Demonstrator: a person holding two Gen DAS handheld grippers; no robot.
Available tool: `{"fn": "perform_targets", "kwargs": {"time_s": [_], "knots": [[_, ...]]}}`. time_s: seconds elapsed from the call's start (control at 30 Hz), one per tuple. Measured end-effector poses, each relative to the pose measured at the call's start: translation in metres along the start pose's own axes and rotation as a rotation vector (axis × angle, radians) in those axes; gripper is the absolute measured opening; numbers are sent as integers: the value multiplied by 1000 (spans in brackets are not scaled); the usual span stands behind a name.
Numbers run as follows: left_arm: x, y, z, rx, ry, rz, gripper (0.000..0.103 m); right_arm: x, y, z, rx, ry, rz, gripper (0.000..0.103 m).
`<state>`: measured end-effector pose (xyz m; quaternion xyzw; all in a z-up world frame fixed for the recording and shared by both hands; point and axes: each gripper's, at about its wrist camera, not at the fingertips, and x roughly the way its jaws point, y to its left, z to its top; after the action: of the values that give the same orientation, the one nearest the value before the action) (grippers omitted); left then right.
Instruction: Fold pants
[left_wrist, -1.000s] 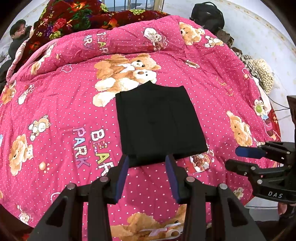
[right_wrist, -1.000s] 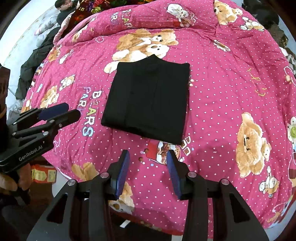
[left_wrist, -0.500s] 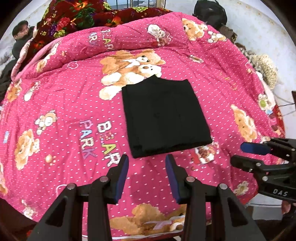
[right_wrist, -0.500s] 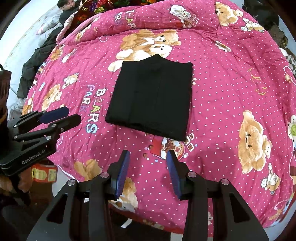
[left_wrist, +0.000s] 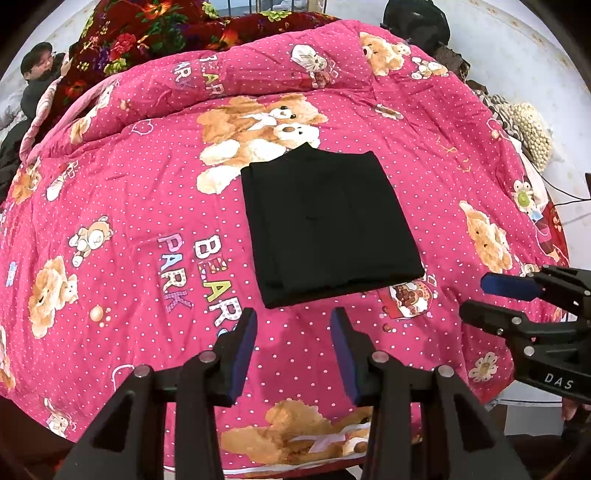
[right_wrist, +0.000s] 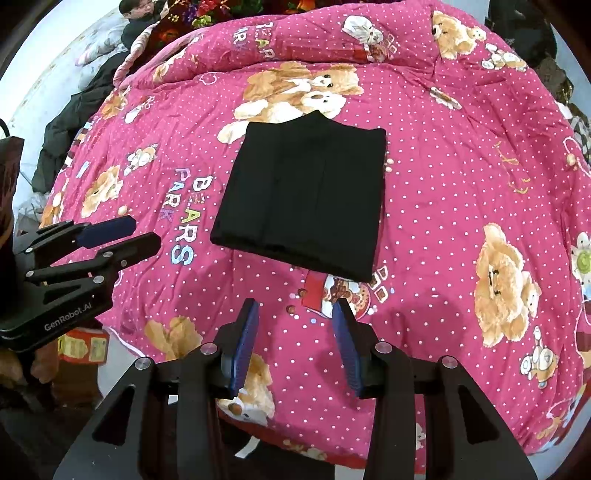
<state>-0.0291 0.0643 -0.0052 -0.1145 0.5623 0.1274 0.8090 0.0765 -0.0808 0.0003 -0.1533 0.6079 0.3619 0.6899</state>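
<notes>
- Black pants (left_wrist: 328, 225) lie folded into a compact, flat rectangle on a bed, resting on a pink polka-dot quilt (left_wrist: 122, 206) printed with teddy bears. The bundle sits near the middle of the bed, a little toward the near edge.
- The neat, squared shape suggests the folding is done or nearly so, which likely explains why nothing grips the fabric.
- The left claw (left_wrist: 293, 354) hovers over the near edge of the bed, just short of the pants, its blue-padded fingers spread apart and holding nothing.
- The right claw (right_wrist: 293, 343) hangs beside it over the same near edge, likewise parted and empty, clear of the cloth.
- Printed on the quilt, left of the pants, are the words "BEAR PARK" in coloured letters; more lettering near the far edge is too warped to read fully.
- The left claw's body reads "GenRobot.AI"; the right one's reads "DAS".
- A person (left_wrist: 38, 79) in glasses sits beyond the far left corner of the bed.
</notes>
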Motion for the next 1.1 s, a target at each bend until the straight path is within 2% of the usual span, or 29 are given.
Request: {"fn": "perform_targets", "kwargs": {"time_s": [0.53,1.1], "knots": [[-1,3,-7,25,-16,5,44,-2,9,-6,20,-5,-24,42],[6,10,-10,66,9,-45,44,-1,14,-11,79,-6,-49,42]]}}
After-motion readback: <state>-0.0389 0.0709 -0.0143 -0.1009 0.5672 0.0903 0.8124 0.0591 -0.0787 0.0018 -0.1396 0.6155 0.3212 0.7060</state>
